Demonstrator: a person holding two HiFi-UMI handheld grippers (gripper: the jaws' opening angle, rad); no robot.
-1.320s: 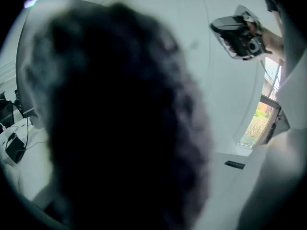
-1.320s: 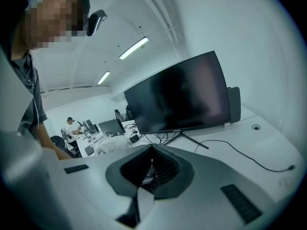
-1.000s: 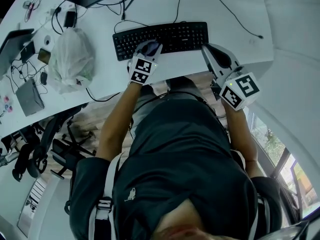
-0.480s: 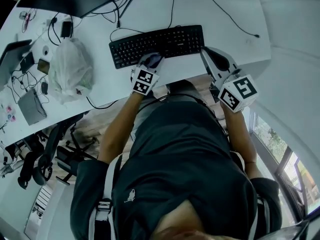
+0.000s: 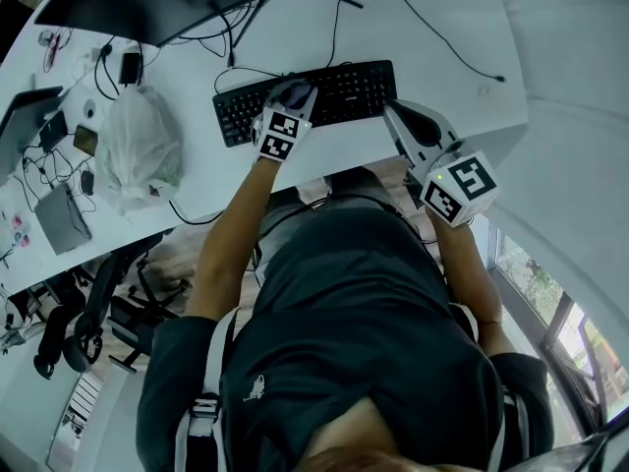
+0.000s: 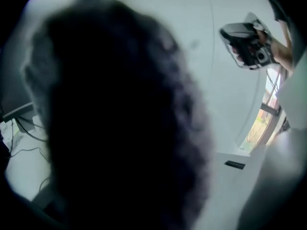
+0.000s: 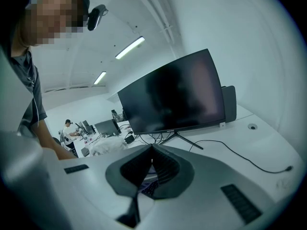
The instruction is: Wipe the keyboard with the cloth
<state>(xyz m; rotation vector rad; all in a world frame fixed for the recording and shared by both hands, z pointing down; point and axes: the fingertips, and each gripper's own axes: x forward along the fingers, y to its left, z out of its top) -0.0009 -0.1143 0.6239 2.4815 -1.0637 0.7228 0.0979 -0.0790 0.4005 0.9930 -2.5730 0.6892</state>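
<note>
White worktop (image 5: 472, 77) in an open office. Cloth (image 5: 295, 90): dark grey, bunched at the jaw end of the left gripper (image 5: 291, 100) and lying on the keyboard (image 5: 359, 85), on the keys left of its middle. Left gripper view is almost filled by the blurred dark cloth right up against the camera. It hides the jaws themselves, but the wad is clamped at them. Keyboard is black and wired and lies crosswise under the left jaws, with its right end just left of the right jaws. Right gripper (image 7: 152, 148): jaws closed tip to tip, nothing between them. A few keys show through the small gap lower down between the pads. It is tilted up off the worktop, just beside the keyboard's right end, apart from it. From the left jaws it sits up and to the right, held in a hand.

Marker cube (image 5: 278, 136) sits behind the left jaws, and a second marker cube (image 5: 460, 187) behind the right jaws. Monitor (image 7: 175, 92), dark screen on a stand, stands ahead of the right jaws. Thin black cable (image 7: 240, 158) runs over the worktop right of the right jaws. Translucent plastic bag (image 5: 138, 131) sits well left of the left jaws, with small gadgets and wires past it. Far left-ahead of the right jaws a person (image 7: 68, 128) sits at other desks.
</note>
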